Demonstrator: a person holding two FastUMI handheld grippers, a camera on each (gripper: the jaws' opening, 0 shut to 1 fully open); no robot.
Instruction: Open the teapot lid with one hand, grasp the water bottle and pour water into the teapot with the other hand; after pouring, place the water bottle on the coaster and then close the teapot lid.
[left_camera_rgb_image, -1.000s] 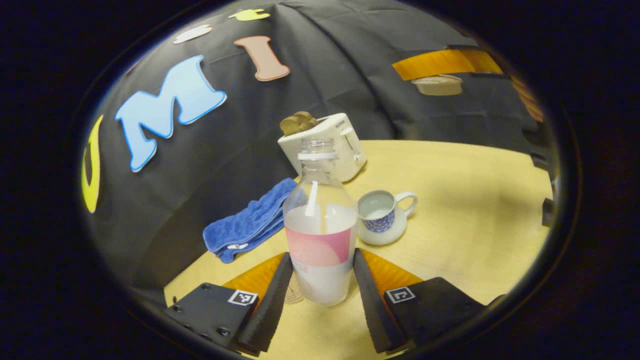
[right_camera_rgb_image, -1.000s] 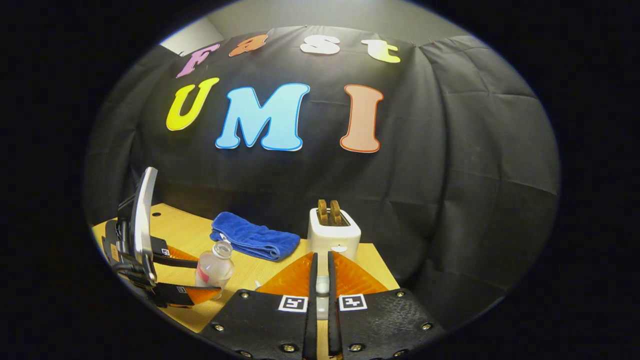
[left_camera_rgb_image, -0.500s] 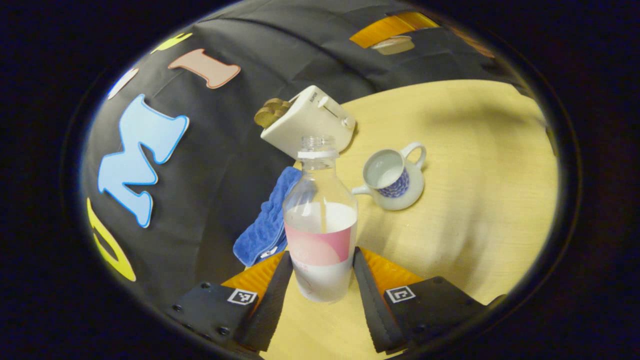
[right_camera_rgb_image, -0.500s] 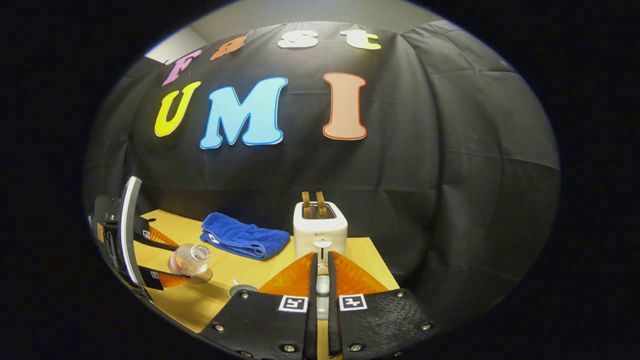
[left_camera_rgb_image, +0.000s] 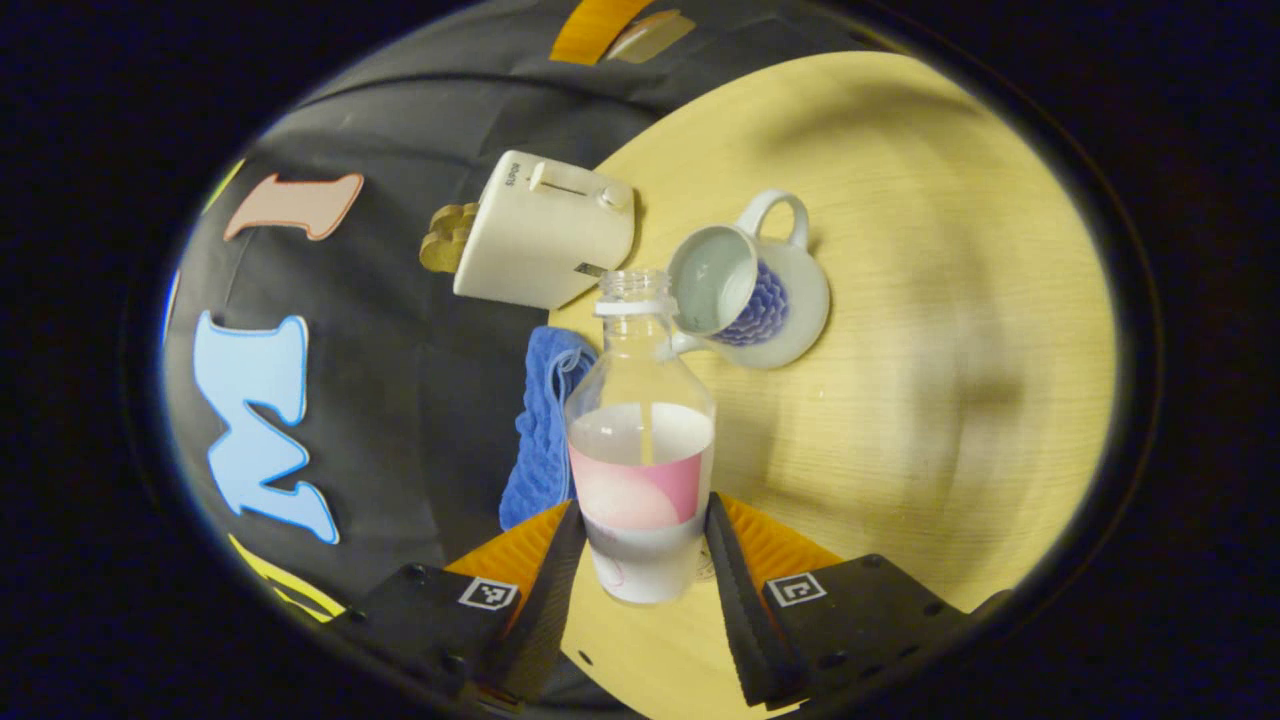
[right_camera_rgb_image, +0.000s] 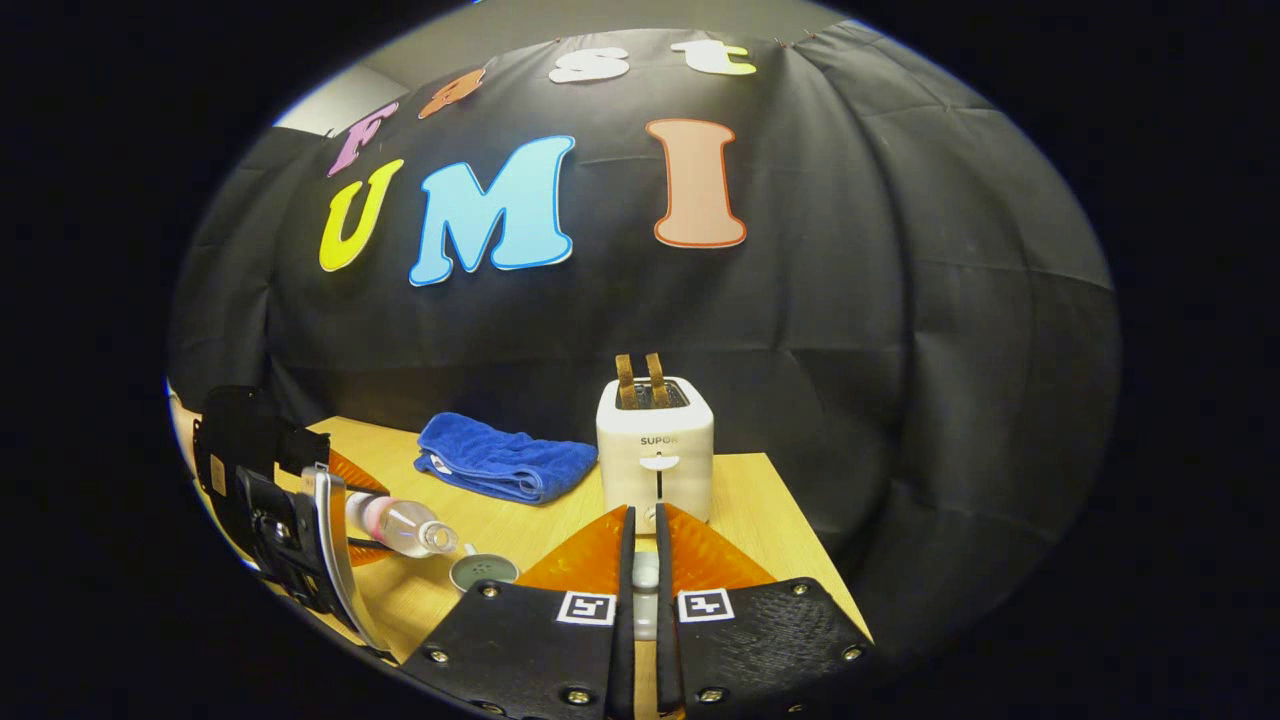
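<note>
Two grippers are at work. The left gripper clamps the water bottle, which over the last second has tipped from upright to nearly level, its open mouth now just beside the rim of the lidless teapot mid-table; pouring looks about to start. The right gripper is pinched on a small pale piece, probably the lid. A toaster and blue towel sit near the table's back edge, clear of the pour.
</note>
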